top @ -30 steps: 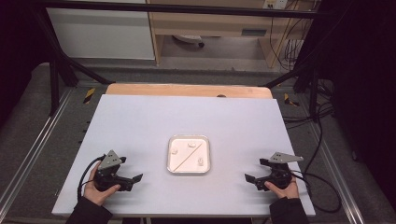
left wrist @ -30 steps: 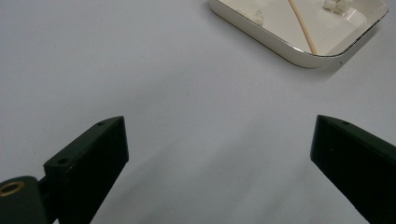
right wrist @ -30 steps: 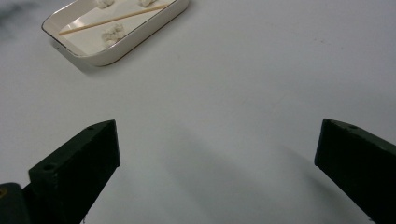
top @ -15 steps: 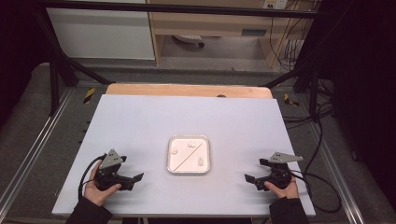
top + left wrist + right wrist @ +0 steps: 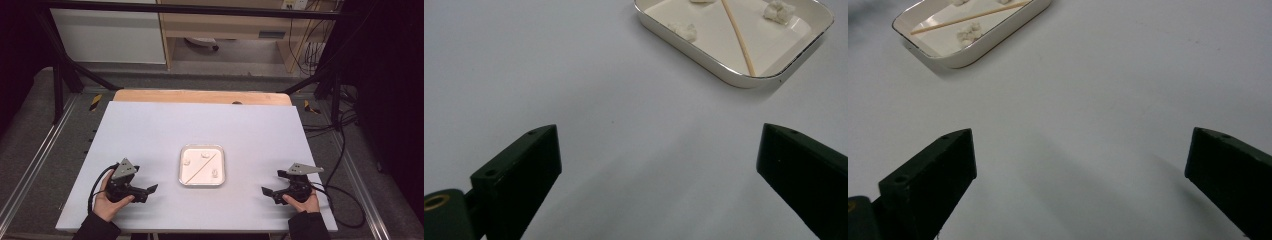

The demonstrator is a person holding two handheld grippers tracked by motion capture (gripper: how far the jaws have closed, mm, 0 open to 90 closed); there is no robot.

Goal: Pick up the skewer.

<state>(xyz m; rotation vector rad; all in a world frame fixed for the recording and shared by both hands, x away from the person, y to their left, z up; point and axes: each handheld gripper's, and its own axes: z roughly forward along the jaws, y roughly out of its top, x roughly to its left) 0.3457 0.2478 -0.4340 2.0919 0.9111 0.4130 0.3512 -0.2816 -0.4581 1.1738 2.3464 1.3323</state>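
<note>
On a pale table [image 5: 200, 125], a shallow white tray [image 5: 202, 181] sits near the middle of the near half, holding a thin wooden stick [image 5: 200, 169] laid diagonally and three small white lumps [image 5: 214, 173] scattered around it. At the near-left corner, a person's left hand [image 5: 107, 204] holds the left gripper [image 5: 145, 192], its black jaws spread wide over bare tabletop and holding nothing. At the near-right corner, the right hand [image 5: 301, 203] holds the right gripper [image 5: 270, 194], jaws likewise spread and empty. Both grippers point inward toward the tray, well apart from it.
</note>
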